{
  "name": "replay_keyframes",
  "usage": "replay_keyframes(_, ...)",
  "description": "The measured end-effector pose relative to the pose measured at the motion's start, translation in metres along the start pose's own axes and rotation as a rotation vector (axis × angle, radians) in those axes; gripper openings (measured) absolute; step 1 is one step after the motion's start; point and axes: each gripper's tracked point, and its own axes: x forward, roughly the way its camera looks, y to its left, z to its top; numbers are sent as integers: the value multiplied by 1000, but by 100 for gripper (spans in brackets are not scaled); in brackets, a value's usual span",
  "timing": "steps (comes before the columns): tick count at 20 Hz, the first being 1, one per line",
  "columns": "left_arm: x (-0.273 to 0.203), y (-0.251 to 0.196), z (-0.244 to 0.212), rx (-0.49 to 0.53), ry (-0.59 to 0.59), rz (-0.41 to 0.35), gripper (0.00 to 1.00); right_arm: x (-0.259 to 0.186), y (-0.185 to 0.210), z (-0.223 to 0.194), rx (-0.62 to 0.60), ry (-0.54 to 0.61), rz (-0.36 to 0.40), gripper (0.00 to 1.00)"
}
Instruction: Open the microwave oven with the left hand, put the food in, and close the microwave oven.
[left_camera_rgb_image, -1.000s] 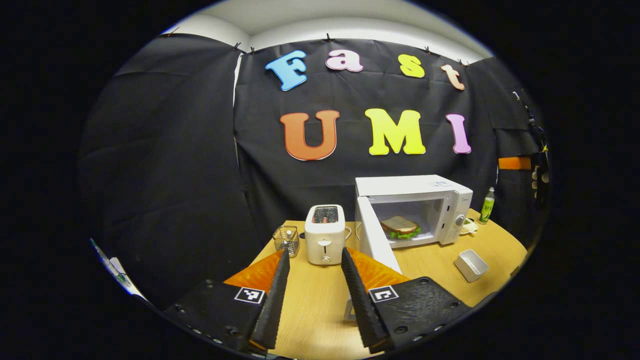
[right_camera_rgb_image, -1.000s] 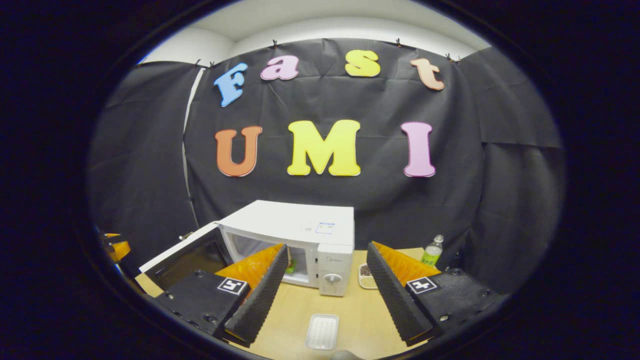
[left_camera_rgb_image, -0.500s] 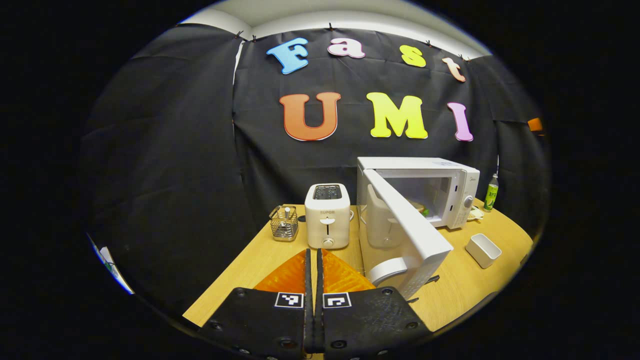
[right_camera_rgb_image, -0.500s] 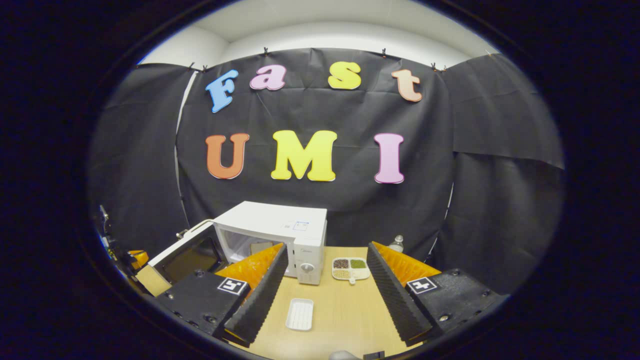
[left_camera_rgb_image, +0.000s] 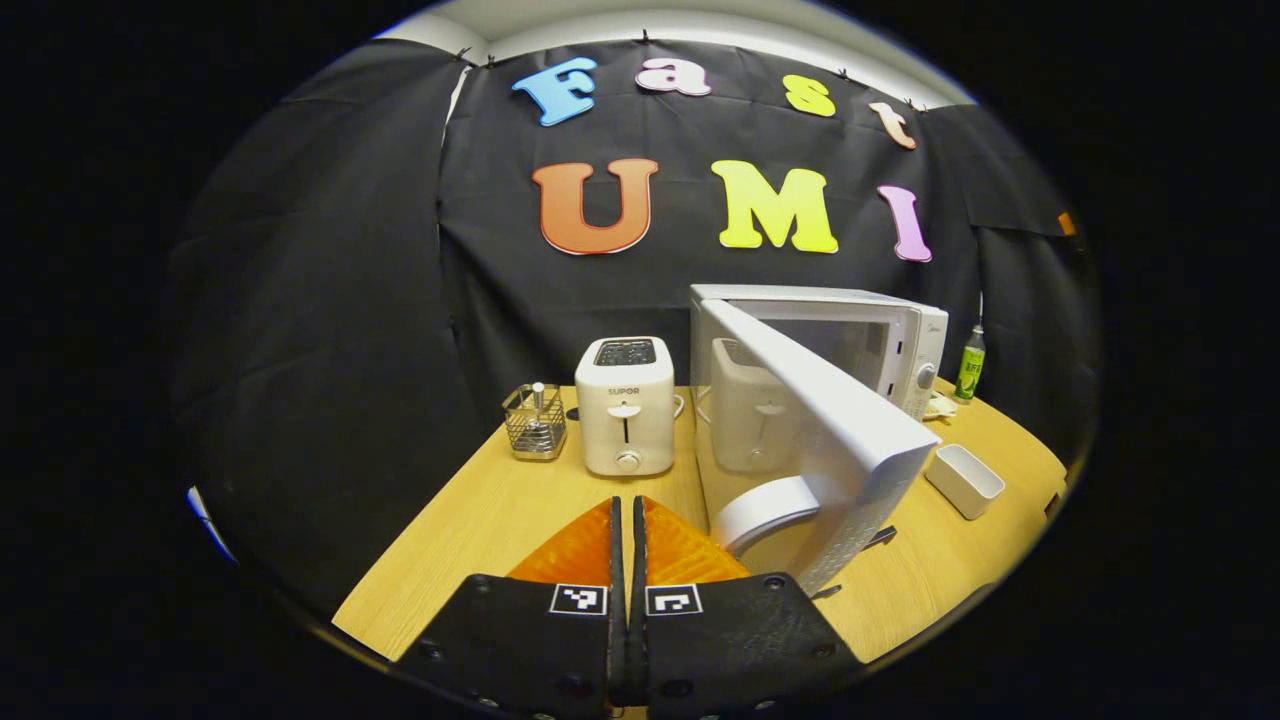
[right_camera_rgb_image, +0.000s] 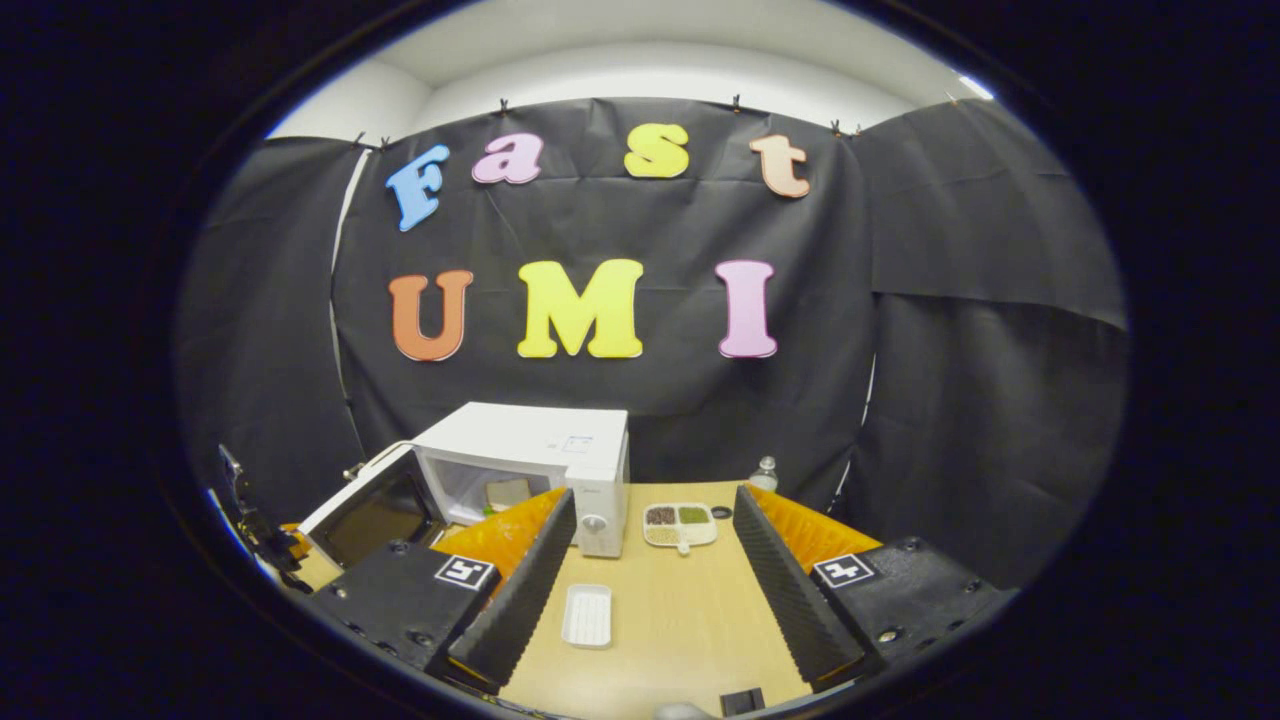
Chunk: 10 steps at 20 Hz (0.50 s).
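1. White microwave oven at the far right of the wooden table, just right of a toaster; long axis running left to right along the far wall, opening facing the near side.
2. Door hinged at the oven's left edge, standing roughly half open and swung out toward the near side; curved handle at its free near end, just right of the left gripper; outer face mirroring the toaster.
3. Left gripper with fingers pressed flat together, holding nothing; no contact with the handle discernible.
4. Right gripper with fingers spread wide and empty, held above the near table, well clear of the oven.
5. Food: bread-like item resting inside the cavity in the right gripper view, so judged already loaded.
6. Step in hand, as judged: closing the door, the last step of the task.
7. Next move, as judged: push on the outer face or handle toward the far right, along the door's arc, until latched.
8. Also on the table: shallow white tray, divided dish of grains, wire basket, green bottle.
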Motion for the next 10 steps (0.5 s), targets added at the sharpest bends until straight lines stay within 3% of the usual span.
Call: replay_keyframes(10, 4, -93, 15, 17, -31, -116, 0, 10, -12, 15, 27, 2, 26, 100)
